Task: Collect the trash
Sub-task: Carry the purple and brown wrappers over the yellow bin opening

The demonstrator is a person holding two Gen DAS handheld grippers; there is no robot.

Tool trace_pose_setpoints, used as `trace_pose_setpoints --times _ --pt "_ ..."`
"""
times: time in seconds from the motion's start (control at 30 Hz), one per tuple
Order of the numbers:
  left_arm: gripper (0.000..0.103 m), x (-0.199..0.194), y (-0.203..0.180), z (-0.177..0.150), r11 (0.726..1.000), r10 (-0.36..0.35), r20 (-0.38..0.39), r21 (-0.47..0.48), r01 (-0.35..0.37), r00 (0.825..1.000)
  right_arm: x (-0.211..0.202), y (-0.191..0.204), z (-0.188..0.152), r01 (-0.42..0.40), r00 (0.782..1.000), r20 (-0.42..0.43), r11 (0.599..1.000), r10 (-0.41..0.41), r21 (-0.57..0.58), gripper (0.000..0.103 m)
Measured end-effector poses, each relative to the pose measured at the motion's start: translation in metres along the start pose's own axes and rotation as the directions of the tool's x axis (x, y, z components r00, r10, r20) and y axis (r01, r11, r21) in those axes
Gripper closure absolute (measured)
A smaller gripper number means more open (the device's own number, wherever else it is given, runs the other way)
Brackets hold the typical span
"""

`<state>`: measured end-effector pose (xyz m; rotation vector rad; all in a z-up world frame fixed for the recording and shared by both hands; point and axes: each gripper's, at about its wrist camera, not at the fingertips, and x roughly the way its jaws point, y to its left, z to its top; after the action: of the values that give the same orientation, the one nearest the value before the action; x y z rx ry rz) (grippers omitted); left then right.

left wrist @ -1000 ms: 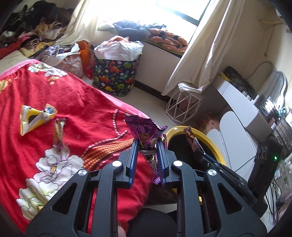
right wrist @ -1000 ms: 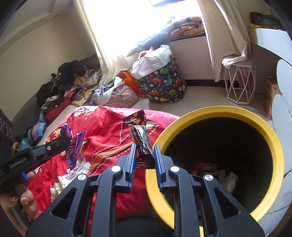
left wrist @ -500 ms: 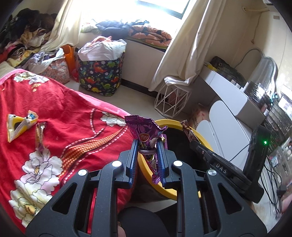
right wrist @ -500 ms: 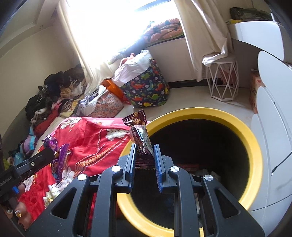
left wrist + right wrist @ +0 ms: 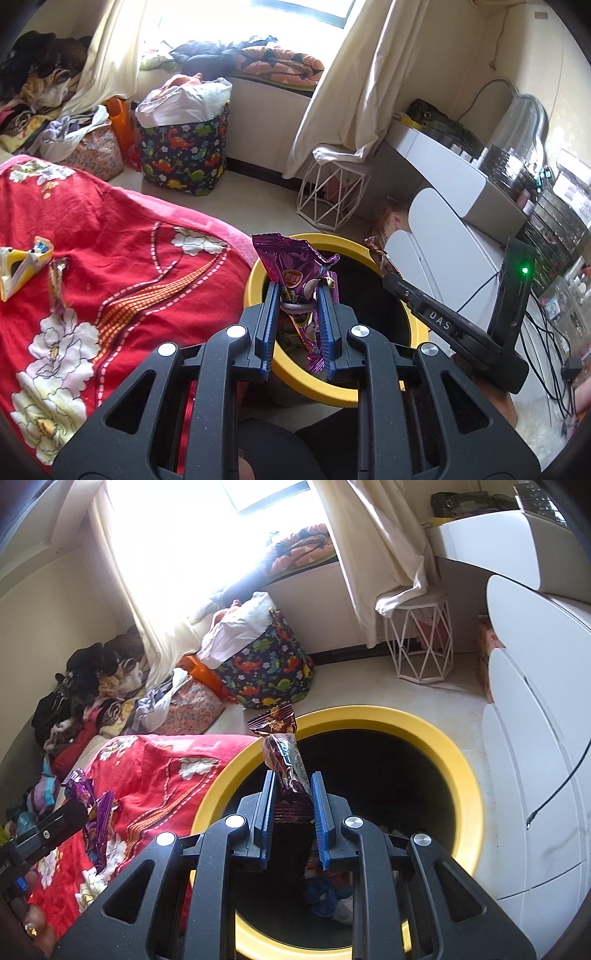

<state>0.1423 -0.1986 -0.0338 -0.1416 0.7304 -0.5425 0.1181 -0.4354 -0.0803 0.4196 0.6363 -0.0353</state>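
Two wrappers are in hand and both sit over the bin, so this pair looks nearly dealt with. The left gripper [image 5: 298, 295] is clamped on a purple snack wrapper [image 5: 295, 273], which stands up between its blue pads with a crumpled tail hanging below; it hangs above the near-left part of the yellow-rimmed bin [image 5: 255, 284]. The right gripper [image 5: 293, 786] is closed narrow on a dark brown candy-bar wrapper [image 5: 284, 760], upright, with its crimped end on top, and the bin's black mouth lies straight beneath it. Inside the bin, in the right wrist view, some blue and pale scraps [image 5: 328, 901] already lie at the bottom, so part of the collecting appears done.

What remains, by my reading: both claws have yet to let go, and the left one may want to come a little further inward over the opening first, since its wrapper sits close to the rim.

Farther off, on the red floral blanket [image 5: 122, 258], two pieces are left: a thin brown wrapper [image 5: 58, 280] and, just beside it to the left, a yellow-and-white torn packet [image 5: 22, 262]. Both are well apart from the bin and need another trip.
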Motion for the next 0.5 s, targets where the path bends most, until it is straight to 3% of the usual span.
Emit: trace_pose_setpoints --times 0.5 --pt "0.088 0.028 -0.019 -0.003 0.998 -0.018 -0.056 0.058 0.022 0.998 -0.003 -0.032 0.003 0.062 0.998 0.011 0.997 -0.063 0.054 0.084"
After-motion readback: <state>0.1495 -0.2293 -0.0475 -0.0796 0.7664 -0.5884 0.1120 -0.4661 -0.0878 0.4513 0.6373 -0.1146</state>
